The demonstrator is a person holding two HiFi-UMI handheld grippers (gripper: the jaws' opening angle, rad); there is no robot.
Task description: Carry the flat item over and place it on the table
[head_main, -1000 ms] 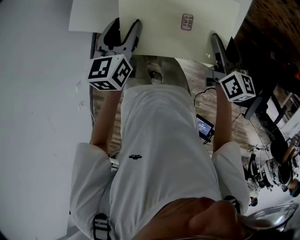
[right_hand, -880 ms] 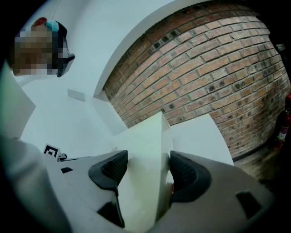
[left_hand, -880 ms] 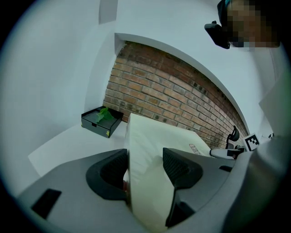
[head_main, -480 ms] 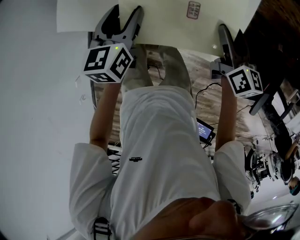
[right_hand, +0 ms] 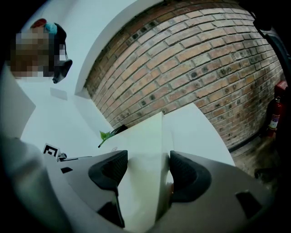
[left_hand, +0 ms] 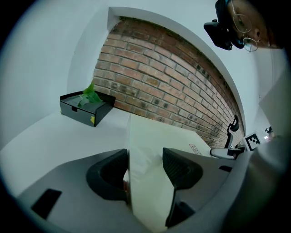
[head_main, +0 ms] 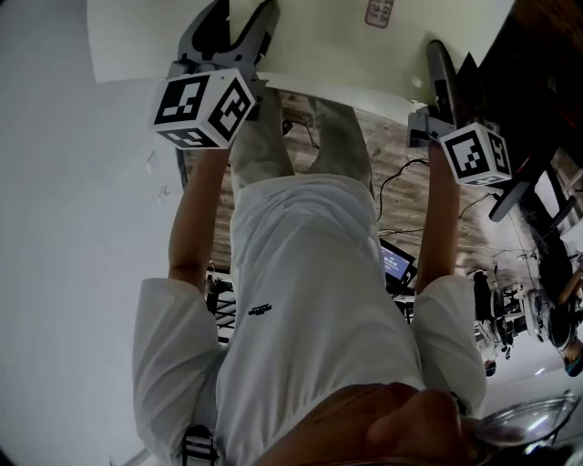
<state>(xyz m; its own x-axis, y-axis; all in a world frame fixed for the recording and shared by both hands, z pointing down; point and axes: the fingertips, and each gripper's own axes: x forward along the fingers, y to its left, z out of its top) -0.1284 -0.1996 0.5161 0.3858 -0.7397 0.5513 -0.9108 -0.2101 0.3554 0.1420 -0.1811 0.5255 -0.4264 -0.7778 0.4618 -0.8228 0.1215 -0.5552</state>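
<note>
You hold both arms out straight ahead, bare forearms running forward from short white sleeves, one gripper at each near corner of the flat cream board (head_main: 337, 45). The left gripper (head_main: 237, 25) sits higher in the head view than the right gripper (head_main: 451, 77), and each one's marker cube faces up toward you.

The head view gives only the grippers' backs. The left gripper view shows that gripper's jaws drawn in narrow, pinching the board's edge between the ribbed pads, with the panel running away from the camera. The right gripper view shows the same clamp at the opposite corner.

The board reaches out over the white table (left_hand: 50, 136), with its near edge at the table's near edge above the wooden floor (head_main: 401, 173). No view settles whether the panel touches the tabletop. A small printed label (head_main: 379, 12) lies on its upper face toward the far end.

Only the gripper views take in the brick wall (left_hand: 173, 86) behind the table. Only the left gripper view shows the open black box (left_hand: 86, 109) far back on the tabletop, well apart from the board. A green leaf (left_hand: 91, 96) stands up out of it.
</note>
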